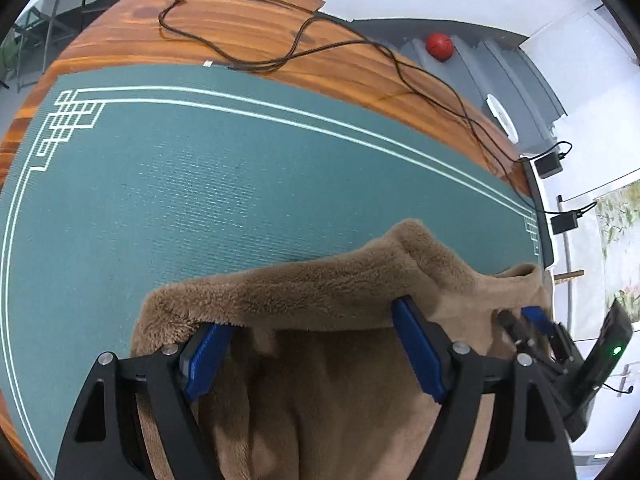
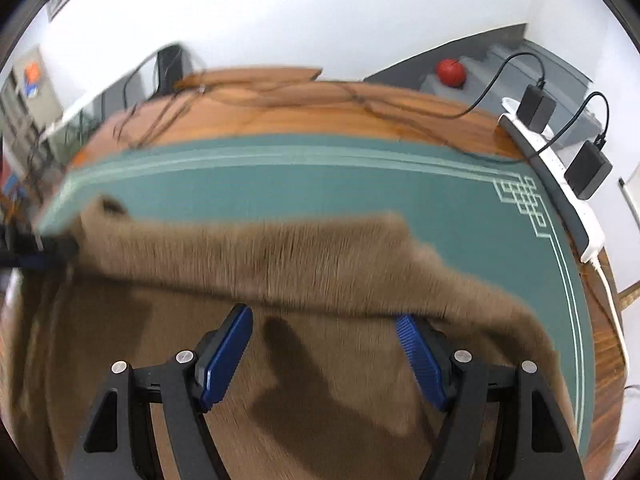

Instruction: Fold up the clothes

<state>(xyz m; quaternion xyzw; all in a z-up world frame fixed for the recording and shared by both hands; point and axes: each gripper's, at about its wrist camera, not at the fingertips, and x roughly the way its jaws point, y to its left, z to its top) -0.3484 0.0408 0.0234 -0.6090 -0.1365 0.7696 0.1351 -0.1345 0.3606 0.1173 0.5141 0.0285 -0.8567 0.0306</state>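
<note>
Here a brown fleece garment [image 1: 320, 292] lies on a green mat [image 1: 200, 184] with white border lines, spread over a wooden table [image 1: 248, 28], its fuzzy folded edge running across the near part of the mat. The left gripper [image 1: 316, 344] stands with its blue-padded jaws spread wide; the fleece edge drapes over both pads, and the smoother side of the cloth fills the gap between them, yet nothing is pinched. In the right wrist view, which is blurred, the right gripper [image 2: 324, 340] is likewise spread wide, the garment's fuzzy edge [image 2: 280, 260] lying across the tips of its blue pads, the cloth below it unclamped and carrying a dark shadow. The right gripper also shows at the right edge of the left wrist view [image 1: 532, 320], just beside the cloth's far corner. A thin dark cable [image 1: 320, 46] winds over the bare wood beyond the mat. A red ball [image 1: 439, 45] rests on a grey surface past the table, and a white power strip [image 2: 560, 176] with two black adapters [image 2: 590, 170] plugged in lies along the table's right edge.
</note>
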